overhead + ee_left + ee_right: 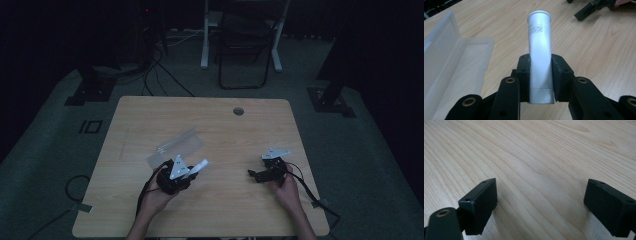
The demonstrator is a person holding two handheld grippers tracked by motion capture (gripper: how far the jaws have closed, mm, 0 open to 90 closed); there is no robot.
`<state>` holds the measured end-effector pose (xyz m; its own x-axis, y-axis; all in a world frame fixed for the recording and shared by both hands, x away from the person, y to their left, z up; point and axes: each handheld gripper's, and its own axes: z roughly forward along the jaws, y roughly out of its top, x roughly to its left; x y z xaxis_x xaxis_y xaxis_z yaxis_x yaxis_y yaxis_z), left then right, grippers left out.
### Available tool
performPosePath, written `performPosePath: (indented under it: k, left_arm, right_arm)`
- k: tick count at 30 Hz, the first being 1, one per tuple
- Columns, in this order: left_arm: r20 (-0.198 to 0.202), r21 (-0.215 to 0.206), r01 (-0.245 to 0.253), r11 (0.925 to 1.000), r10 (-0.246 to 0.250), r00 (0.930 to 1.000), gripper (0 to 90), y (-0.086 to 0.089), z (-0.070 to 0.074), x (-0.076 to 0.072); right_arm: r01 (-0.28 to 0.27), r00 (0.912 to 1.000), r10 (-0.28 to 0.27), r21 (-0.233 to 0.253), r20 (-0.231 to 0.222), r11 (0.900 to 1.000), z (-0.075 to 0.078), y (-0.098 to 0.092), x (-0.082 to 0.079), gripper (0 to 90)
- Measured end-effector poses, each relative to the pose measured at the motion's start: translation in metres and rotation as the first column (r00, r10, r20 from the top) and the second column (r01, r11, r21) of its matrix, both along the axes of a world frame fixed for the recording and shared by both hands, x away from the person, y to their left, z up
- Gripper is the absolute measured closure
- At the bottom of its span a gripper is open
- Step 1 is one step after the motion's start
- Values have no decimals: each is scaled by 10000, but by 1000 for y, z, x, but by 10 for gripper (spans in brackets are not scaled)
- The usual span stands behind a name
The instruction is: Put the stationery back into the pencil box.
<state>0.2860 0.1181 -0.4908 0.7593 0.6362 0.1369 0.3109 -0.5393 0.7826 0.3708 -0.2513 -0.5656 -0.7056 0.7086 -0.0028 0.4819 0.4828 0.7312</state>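
A white tube (540, 55) with small print near its flared far end sticks out forward from my left gripper (541, 75), whose jaws are shut on its lower part. In the high view the tube (199, 166) points right and slightly away from the left gripper (187, 172), just above the table. A clear plastic box (176, 147) lies open on the table just beyond that gripper; its lid and tray (451, 67) sit to the left of the tube. My right gripper (253, 174) rests low at the table's right, jaws wide apart (541, 205) with only bare wood between them.
The wooden table (225, 130) has a round cable hole (238, 111) near its far edge. Cables trail off both grippers toward the near edge. Beyond the table stand a dark chair (243, 50) and white desk legs on a grey floor.
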Motion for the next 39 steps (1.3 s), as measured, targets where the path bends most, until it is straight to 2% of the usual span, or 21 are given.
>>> performPosePath:
  k: [4,21,32,39]
  left_arm:
    - [2,90,-31,10000,31,10000,711,2,1,3]
    - [78,-57,-287,9996,288,9996,711,12,7,12]
    - [143,-23,-252,9997,252,9996,711,18,11,17]
    - [121,20,-407,9992,407,9991,711,19,11,20]
  right_arm:
    - [2,10000,-2,1,-1,10000,0,0,0,115]
    - [-1,10000,1,1,2,10000,0,0,0,115]
    - [-1,10000,1,2,2,10000,0,0,0,116]
    - [-2,10000,2,0,4,10000,0,0,0,115]
